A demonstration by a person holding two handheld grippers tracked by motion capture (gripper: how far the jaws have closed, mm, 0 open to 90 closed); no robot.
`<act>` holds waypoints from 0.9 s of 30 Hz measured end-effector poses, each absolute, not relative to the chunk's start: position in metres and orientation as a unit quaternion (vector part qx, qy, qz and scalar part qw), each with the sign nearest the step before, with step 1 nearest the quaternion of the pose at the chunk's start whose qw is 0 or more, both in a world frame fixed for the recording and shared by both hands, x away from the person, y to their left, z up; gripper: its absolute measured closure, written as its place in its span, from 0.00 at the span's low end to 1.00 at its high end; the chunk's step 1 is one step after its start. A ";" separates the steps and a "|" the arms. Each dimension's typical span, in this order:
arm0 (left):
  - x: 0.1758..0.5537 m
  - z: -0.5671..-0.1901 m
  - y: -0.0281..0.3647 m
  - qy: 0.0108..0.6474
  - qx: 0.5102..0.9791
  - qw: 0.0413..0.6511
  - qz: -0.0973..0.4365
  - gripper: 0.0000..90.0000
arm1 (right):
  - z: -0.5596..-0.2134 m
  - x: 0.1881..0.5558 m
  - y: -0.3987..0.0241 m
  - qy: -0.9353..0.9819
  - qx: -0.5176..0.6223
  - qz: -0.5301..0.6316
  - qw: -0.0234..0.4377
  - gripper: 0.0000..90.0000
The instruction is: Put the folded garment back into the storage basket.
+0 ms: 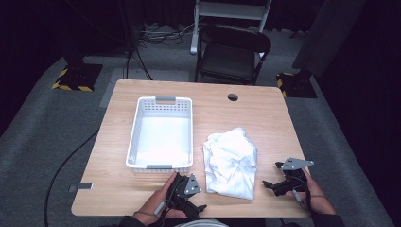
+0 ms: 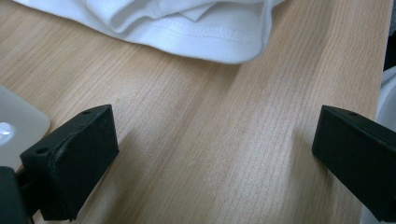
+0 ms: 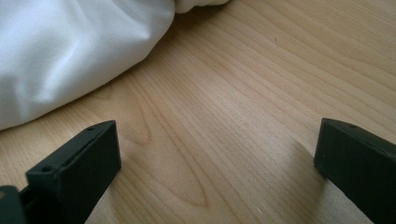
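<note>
A crumpled white garment (image 1: 230,161) lies on the wooden table (image 1: 265,118), right of centre near the front. A white plastic basket (image 1: 161,133) stands to its left with nothing in it. My left gripper (image 1: 197,206) rests at the table's front edge, just left of the garment, jaws open over bare wood (image 2: 210,154); the garment's hem (image 2: 196,37) lies ahead of them. My right gripper (image 1: 270,182) sits low on the table to the garment's right, open, with bare wood between the jaws and the white cloth (image 3: 60,51) ahead at the left.
A round cable hole (image 1: 232,97) marks the table's far side. Behind the table stands a black folding chair (image 1: 231,54). Grey carpet surrounds the table, with cables and stand bases on it.
</note>
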State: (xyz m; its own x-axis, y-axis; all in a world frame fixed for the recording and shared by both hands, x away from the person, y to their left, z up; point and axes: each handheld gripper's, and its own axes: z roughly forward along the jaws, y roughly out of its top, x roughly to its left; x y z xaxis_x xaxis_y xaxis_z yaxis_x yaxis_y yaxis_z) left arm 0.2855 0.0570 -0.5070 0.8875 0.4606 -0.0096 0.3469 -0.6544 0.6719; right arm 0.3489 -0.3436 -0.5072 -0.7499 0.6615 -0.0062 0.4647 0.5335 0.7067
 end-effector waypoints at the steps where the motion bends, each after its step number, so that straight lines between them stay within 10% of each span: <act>1: 0.286 -0.507 0.057 0.223 0.906 0.351 0.081 0.00 | -0.507 0.349 -0.344 0.865 0.326 0.357 0.138 0.01; 27: 0.283 -0.505 0.050 0.220 0.908 0.345 0.087 0.03 | -0.501 0.350 -0.341 0.876 0.333 0.322 0.132 0.01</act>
State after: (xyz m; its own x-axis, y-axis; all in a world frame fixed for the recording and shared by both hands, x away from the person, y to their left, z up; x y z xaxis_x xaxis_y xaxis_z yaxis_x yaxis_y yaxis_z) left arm 0.2826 0.0496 -0.5046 0.8880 0.4599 0.0069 0.3392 -0.6651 0.6653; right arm 0.3500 -0.3407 -0.5009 -0.7434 0.6687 -0.0163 0.4994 0.5711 0.6515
